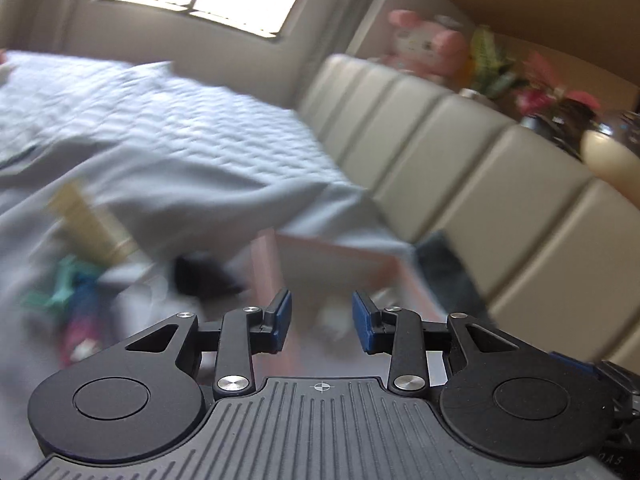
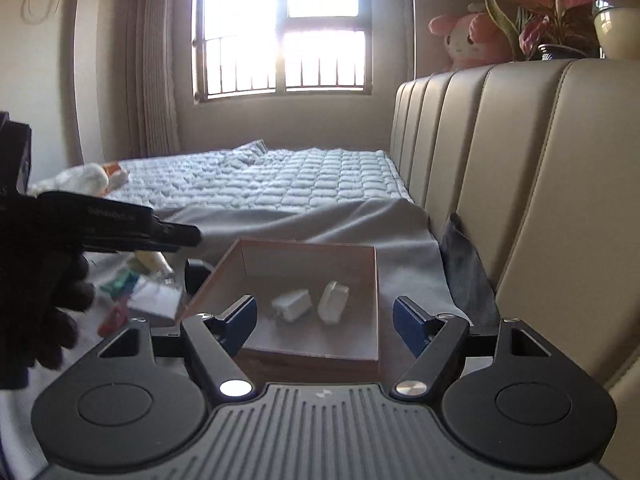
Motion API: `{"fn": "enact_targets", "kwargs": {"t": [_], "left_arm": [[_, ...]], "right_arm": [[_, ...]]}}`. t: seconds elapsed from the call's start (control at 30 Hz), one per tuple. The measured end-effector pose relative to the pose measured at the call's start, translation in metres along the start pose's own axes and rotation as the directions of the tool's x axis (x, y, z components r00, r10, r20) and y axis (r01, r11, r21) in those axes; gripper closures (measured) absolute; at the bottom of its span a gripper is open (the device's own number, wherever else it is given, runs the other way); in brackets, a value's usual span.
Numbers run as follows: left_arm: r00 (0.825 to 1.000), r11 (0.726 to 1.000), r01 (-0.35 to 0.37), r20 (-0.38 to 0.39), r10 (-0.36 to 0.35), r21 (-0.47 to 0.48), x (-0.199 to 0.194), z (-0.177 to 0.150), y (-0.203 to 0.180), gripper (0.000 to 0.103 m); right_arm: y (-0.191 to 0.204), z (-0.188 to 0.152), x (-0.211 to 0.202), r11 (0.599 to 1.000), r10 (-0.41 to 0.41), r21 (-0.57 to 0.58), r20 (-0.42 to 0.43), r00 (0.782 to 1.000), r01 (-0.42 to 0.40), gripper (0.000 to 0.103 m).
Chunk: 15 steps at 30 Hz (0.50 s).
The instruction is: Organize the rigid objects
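The right wrist view is sharp. It shows a brown wooden box (image 2: 304, 276) sitting on the grey blanket (image 2: 344, 220) of the bed. Inside the box lie two white chargers (image 2: 292, 303), side by side and not touching. The right gripper (image 2: 325, 322) hangs over the near side of the box with its claws spread wide and nothing between them. To the left of the box, on the blanket, there is a small pile of things (image 2: 140, 292): a white flat piece, a green one, a red one and a pale tube. A gloved hand (image 2: 44, 300) holds the left gripper (image 2: 120, 226), seen from the side, above that pile; from here I cannot tell how its claws stand.

The left wrist view is blurry. It does show the left gripper (image 1: 322, 322) from behind, claws apart and holding nothing. The box (image 1: 328, 256) is only a pinkish-brown smear ahead of it, and what lies inside cannot be made out. Left of the box, one gold tube (image 1: 90, 224) shows more clearly than in the other view, next to one dark lump (image 1: 200, 278).

Behind the box, both views show one pink plush toy (image 2: 466, 38) on top of the padded headboard (image 2: 500, 168).
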<state>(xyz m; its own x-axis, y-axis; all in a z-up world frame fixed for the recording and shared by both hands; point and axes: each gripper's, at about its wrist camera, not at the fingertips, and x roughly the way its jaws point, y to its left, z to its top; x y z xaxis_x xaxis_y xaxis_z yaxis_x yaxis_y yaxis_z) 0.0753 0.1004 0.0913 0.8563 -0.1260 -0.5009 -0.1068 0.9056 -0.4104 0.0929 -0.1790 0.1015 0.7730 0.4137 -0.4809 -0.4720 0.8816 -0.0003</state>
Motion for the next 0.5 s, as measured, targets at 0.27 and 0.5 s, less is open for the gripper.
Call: {"fn": "enact_targets", "kwargs": {"t": [0.27, 0.5], "left_arm": [[0.966, 0.973, -0.23, 0.112, 0.233, -0.035, -0.039, -0.068, 0.075, 0.067], [0.991, 0.976, -0.129, 0.005, 0.132, -0.174, -0.049, -0.058, 0.13, 0.068]], "right_arm": [[0.083, 0.024, 0.073, 0.981, 0.168, 0.128, -0.16, 0.973, -0.148, 0.027], [0.175, 0.084, 0.156, 0.987, 0.163, 0.037, -0.24, 0.957, -0.159, 0.027]]}}
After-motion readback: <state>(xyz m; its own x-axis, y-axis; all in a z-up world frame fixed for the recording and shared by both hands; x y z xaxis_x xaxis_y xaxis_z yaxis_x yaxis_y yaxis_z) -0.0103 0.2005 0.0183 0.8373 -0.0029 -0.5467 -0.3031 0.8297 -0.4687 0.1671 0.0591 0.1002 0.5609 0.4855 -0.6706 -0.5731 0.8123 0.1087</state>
